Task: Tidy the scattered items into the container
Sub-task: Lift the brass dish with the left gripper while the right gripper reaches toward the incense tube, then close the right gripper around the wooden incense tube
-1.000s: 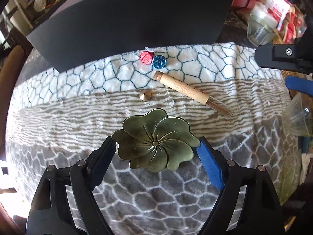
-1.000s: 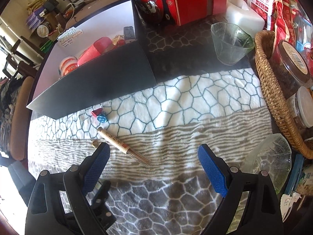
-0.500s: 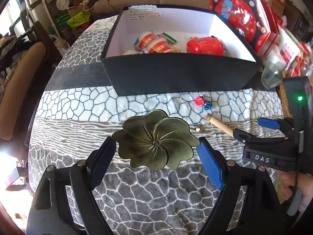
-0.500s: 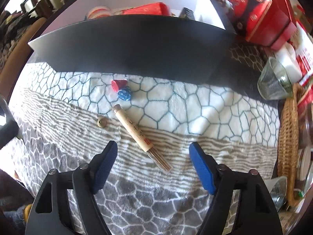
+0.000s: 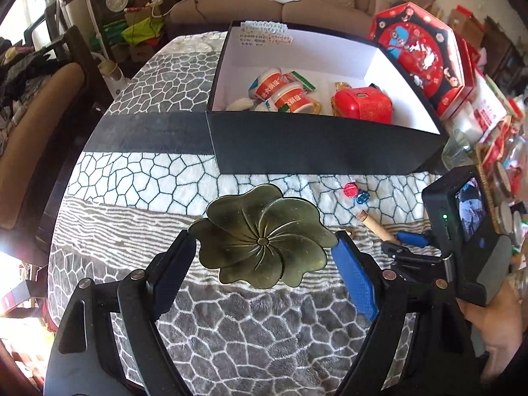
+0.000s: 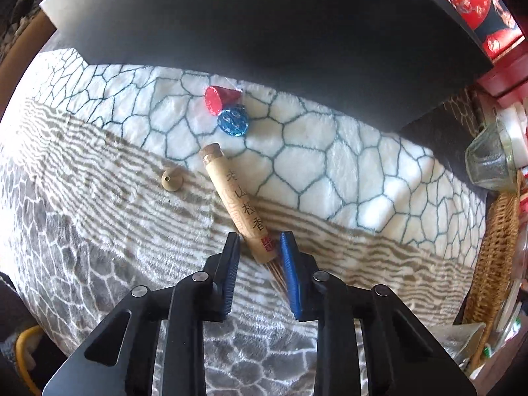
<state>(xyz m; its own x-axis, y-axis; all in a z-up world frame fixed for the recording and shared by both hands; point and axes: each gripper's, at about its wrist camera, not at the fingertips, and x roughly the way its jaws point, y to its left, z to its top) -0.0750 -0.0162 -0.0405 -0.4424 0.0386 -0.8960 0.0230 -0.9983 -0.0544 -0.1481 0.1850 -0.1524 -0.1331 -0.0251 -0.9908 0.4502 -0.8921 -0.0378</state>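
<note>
On blanket (image 6: 330, 171), two foil candies (image 6: 227, 109), one incense tube (image 6: 241, 204)

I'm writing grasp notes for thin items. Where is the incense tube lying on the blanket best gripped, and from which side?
Grip the incense tube across its round paper-labelled body near the lower end, coming from straight above, pads on its two long sides. It lies flat on the blanket, and the clear end with sticks looks frailer.

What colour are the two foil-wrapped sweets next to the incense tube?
One red, one blue, touching each other; clearest in the right wrist view.
</note>
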